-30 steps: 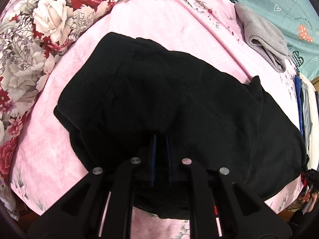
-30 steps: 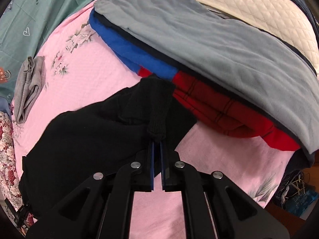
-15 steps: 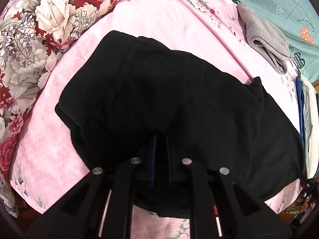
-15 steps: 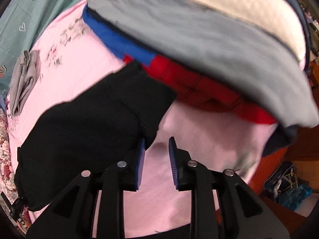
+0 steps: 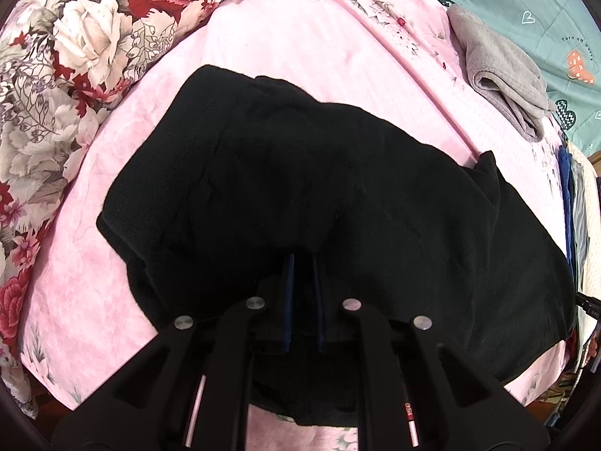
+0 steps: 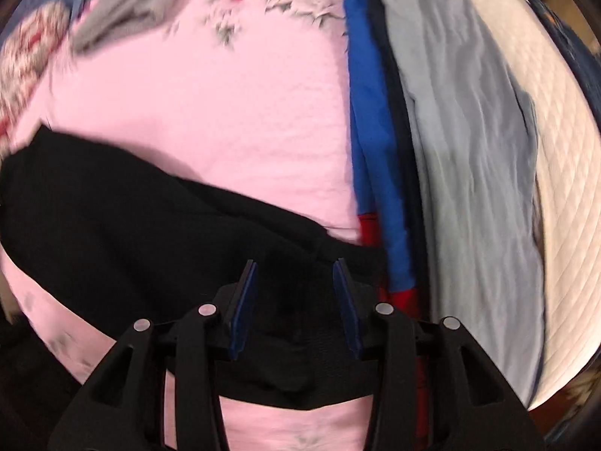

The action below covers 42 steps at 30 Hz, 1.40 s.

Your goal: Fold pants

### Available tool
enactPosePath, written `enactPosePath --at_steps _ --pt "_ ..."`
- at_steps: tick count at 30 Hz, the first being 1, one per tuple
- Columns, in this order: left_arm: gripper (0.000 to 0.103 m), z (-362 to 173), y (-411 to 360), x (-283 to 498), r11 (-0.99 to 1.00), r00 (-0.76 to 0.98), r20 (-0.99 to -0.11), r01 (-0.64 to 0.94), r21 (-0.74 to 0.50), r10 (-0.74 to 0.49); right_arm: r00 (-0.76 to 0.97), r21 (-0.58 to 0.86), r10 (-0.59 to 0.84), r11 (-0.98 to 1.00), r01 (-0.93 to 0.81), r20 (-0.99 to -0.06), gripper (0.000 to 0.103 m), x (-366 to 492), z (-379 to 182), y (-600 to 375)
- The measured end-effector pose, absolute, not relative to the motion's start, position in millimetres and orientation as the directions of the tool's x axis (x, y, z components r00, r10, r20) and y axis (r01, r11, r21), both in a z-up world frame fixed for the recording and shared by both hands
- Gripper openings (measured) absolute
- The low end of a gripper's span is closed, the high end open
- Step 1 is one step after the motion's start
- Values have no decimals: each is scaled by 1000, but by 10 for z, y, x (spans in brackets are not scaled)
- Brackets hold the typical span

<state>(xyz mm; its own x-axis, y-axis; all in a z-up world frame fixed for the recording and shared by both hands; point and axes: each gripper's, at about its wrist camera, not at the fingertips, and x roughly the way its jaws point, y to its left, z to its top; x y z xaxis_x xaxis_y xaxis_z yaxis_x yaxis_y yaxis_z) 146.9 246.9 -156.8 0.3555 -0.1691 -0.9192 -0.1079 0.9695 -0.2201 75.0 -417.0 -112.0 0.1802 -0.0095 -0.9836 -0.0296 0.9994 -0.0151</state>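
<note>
The black pants (image 5: 338, 173) lie folded on the pink bed sheet (image 5: 300, 45). My left gripper (image 5: 303, 263) points down at their near edge, its blue pads close together and pinching a fold of the black cloth. In the blurred right wrist view the pants (image 6: 131, 233) stretch from the left edge to under my right gripper (image 6: 296, 267). Its jaws are opening; the blue pads stand apart above the cloth and grip nothing.
A pile of clothes lies beside the pants' right end: a blue garment (image 6: 372, 150), a red one (image 6: 405, 297), a grey one (image 6: 469, 173) and a white quilted piece (image 6: 556, 188). A folded grey cloth (image 5: 503, 75) sits farther back. A floral quilt (image 5: 75, 56) borders the left.
My right gripper let go of the pants' end, opened its jaws and rolled, so the clothes pile now runs down the right side of its view. The left gripper kept its grip and place.
</note>
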Motion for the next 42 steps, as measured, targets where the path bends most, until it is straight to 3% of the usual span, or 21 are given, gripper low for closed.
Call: enactPosePath --at_steps 5,9,15,18,20,23,25,27,31,33,34,38,42 --pt "10 -1562 2367 1476 977 363 -926 -138 -161 -101 173 -50 -17 980 -191 -985 39 807 -1358 -4078" --pt "10 -1552 2304 1474 979 364 -930 -166 -115 -48 232 -86 -21 959 -271 -972 12 752 -1351 -4005" --pt "11 -1546 2290 1494 979 355 -934 -180 -91 -22 290 -62 -11 984 -165 -957 12 824 -1357 -4270" --pt "11 -1531 2317 1501 979 351 -936 -177 -101 -34 277 -127 -78 978 -166 -958 23 830 -1491 -4110" --pt "11 -1488 2369 1479 969 356 -933 -208 -132 -50 255 -187 -149 973 -134 -955 42 925 -1422 -4081" --pt "11 -1219 2318 1295 976 445 -896 -193 -103 -6 301 -279 -235 954 -111 -924 43 1073 -1146 -3916" --pt "16 -1031 2196 1179 985 495 -868 -132 -113 -34 346 -232 -180 966 -116 -921 48 1177 -940 -3708" --pt "31 -915 2003 1090 980 520 -842 -44 -193 -142 375 -116 -46 979 -166 -926 48 1372 -802 -3260" --pt "28 -1112 1588 1082 979 456 -867 60 -196 -202 398 55 199 937 -346 -896 48 1721 -649 -2120" --pt "17 -1300 1494 1099 979 410 -889 70 -190 -202 374 133 328 878 -460 -868 48 1881 -617 -1401" --pt "16 -1425 1477 1124 977 371 -904 67 -201 -211 360 134 360 843 -522 -861 49 1999 -650 -1020" --pt "16 -1537 1463 1024 976 372 -902 83 -203 -219 287 116 351 788 -605 -891 49 2452 -983 -215" --pt "16 -1568 1535 983 965 381 -887 103 -241 -262 215 140 350 757 -638 -912 49 2680 -1196 -18"
